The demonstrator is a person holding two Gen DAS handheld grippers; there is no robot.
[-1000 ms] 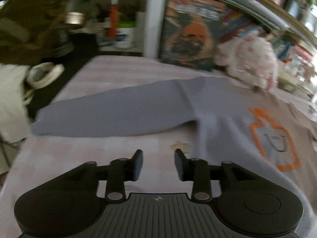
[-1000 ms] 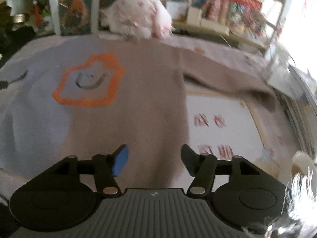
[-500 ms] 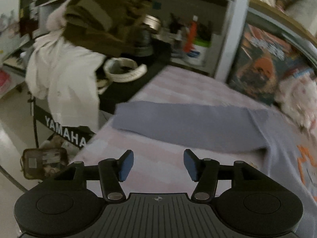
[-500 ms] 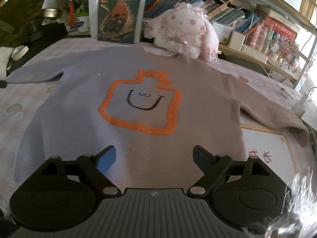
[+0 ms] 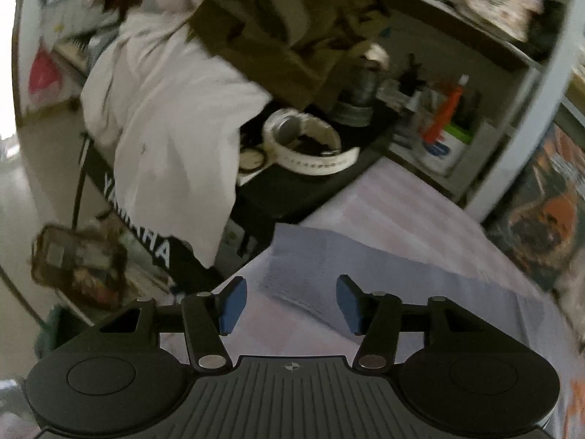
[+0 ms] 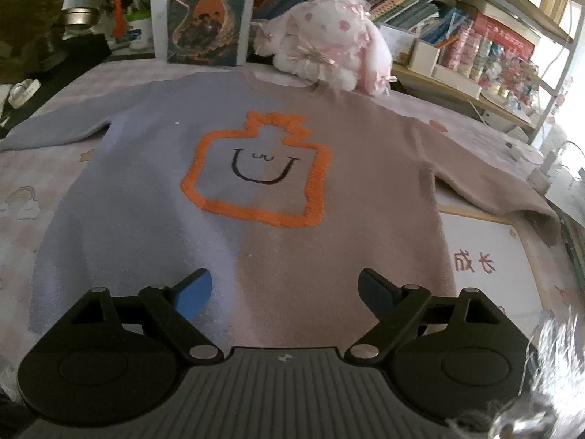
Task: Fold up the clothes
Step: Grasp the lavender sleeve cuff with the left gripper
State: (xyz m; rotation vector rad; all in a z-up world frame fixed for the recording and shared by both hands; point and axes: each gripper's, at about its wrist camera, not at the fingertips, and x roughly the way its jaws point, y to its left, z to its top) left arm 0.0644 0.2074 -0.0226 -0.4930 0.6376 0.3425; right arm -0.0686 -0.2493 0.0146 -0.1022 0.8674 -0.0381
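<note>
The left gripper (image 5: 289,301) has swung over to the sweater's (image 6: 256,190) blue sleeve end (image 5: 310,259), jaws closing, probably still empty. The right gripper (image 6: 285,292) has opened wide, holding nothing. Folding can start.

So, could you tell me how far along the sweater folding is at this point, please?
Done: the sweater lies spread flat, face up, both sleeves out. No fold shows. In hand: nothing; the left hand-held gripper is closing above the left sleeve's cuff, not gripping it, and the right hand-held gripper hangs open over the hem. Left: every fold.
</note>
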